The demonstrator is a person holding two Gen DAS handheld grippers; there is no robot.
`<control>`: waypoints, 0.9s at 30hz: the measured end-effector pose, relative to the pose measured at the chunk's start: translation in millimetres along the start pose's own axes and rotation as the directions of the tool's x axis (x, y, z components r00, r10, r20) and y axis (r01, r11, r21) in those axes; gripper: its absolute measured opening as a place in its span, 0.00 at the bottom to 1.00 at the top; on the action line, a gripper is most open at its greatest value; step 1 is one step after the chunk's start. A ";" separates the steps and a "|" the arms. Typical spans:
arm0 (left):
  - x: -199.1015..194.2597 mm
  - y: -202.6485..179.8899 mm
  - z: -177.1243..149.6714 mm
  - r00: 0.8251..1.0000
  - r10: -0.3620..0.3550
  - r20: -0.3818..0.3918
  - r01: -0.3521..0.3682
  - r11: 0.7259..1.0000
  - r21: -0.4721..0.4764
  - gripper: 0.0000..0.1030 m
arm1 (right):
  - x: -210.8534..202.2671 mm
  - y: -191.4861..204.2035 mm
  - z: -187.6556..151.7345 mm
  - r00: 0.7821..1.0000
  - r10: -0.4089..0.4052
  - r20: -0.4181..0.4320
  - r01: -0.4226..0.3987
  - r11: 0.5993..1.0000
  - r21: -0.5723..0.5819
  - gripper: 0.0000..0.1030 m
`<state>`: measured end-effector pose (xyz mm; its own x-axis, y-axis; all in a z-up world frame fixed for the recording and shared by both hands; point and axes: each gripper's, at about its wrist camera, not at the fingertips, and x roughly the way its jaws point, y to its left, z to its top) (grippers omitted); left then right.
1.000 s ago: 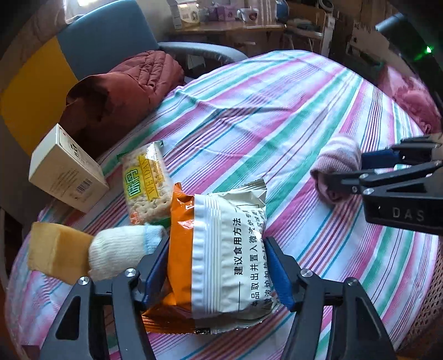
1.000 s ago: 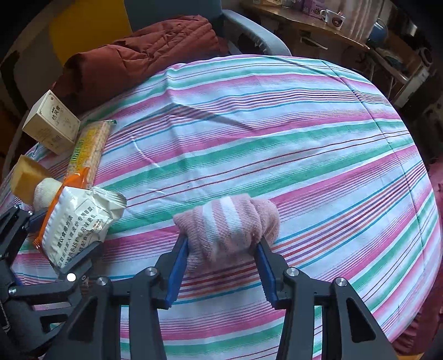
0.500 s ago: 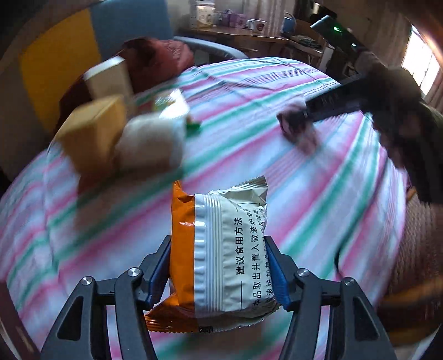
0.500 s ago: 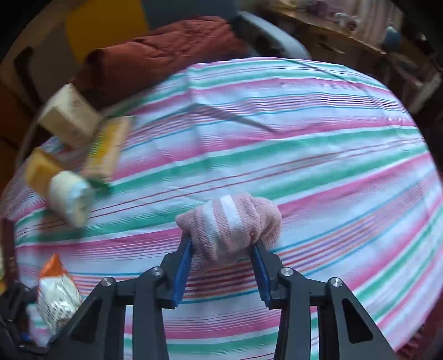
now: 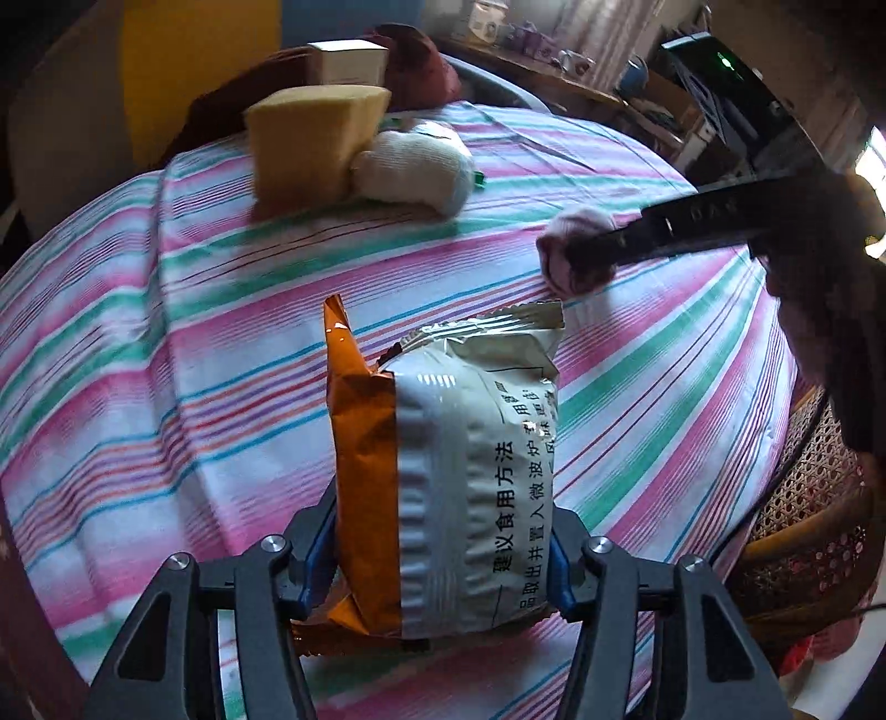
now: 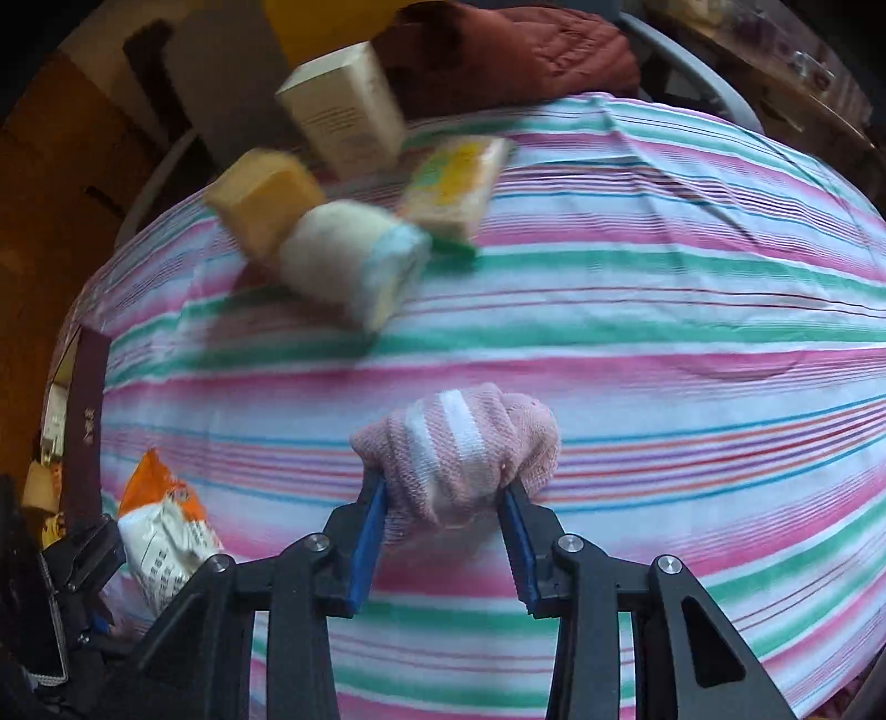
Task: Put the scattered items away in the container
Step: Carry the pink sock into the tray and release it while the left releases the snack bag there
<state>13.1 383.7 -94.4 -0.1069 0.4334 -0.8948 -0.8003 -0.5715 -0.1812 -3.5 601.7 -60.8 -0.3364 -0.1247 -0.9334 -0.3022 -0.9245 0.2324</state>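
Note:
My left gripper (image 5: 443, 554) is shut on an orange and grey snack packet (image 5: 448, 471), held above the striped tablecloth (image 5: 166, 387). My right gripper (image 6: 446, 531) is shut on a rolled pink sock (image 6: 459, 443); that sock (image 5: 576, 255) also shows at the right of the left wrist view. On the cloth lie a yellow sponge (image 6: 263, 196), a white sock roll (image 6: 354, 260), a cracker pack (image 6: 454, 183) and a cream box (image 6: 343, 127). The packet (image 6: 166, 543) appears at the lower left of the right wrist view. No container is visible.
A dark red jacket (image 6: 515, 50) lies on a chair beyond the table. A wicker chair (image 5: 803, 531) stands at the right edge. A dark red booklet (image 6: 86, 432) hangs at the table's left edge. A cluttered desk (image 5: 554, 61) is in the background.
Both grippers have lifted and swung left with their loads. The sponge, white sock, crackers and box now appear farther ahead; the packet has moved off the cloth's item cluster.

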 end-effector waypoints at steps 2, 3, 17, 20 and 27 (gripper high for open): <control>-9.9 9.5 -11.2 1.000 0.000 0.014 0.000 0.999 -0.032 0.57 | 0.0 16.6 -7.1 1.000 0.009 0.007 -0.009 1.000 -0.022 0.39; -13.7 14.3 -15.5 1.000 -0.002 0.018 0.002 0.999 -0.044 0.57 | -1.1 24.5 -10.8 1.000 0.014 0.012 -0.014 0.999 -0.031 0.39; -83.3 76.7 -74.1 0.989 0.024 0.145 0.006 0.979 -0.203 0.57 | -0.9 130.5 -43.3 0.989 0.094 0.116 -0.077 0.987 -0.143 0.39; -102.4 83.7 -81.5 0.980 0.051 0.192 -0.007 0.975 -0.223 0.57 | 1.2 152.7 -49.7 0.985 0.111 0.133 -0.089 0.983 -0.160 0.39; -152.0 112.4 -103.0 0.950 0.101 0.296 -0.011 0.956 -0.293 0.57 | -5.1 204.7 -53.1 0.976 0.163 0.146 -0.128 0.966 -0.226 0.39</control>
<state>0.1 181.8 -20.8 -0.3568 0.5601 -0.7477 -0.5916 -0.7549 -0.2832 -16.2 394.0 -23.0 -0.5080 -0.2198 -0.8328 -0.0471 -0.9583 0.2817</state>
